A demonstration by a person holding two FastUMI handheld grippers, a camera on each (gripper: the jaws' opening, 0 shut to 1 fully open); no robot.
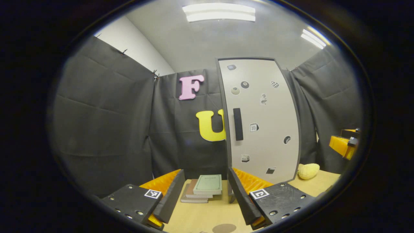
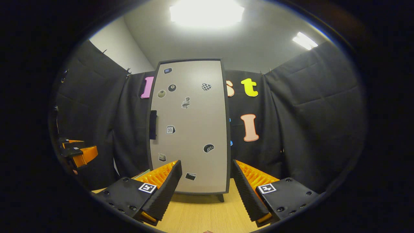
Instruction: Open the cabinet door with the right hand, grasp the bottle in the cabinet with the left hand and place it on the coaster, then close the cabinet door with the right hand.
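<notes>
A tall grey cabinet (image 1: 262,119) with small stickers stands on the wooden table, its door closed and a black handle (image 1: 238,124) on the door's left side. In the right gripper view the cabinet (image 2: 190,126) is straight ahead, with the handle (image 2: 153,124) at its left edge. My left gripper (image 1: 205,197) is open, low over the table, left of the cabinet. My right gripper (image 2: 207,191) is open in front of the cabinet's base. A dark round coaster (image 1: 224,228) lies on the table just before the left gripper. The closed door hides the bottle.
A small stack of books (image 1: 203,187) lies between the left gripper's fingers, farther off. A yellow soft object (image 1: 308,171) rests right of the cabinet. The other gripper (image 1: 344,144) shows at the far right, and the left one (image 2: 77,152) at the far left of the right gripper view.
</notes>
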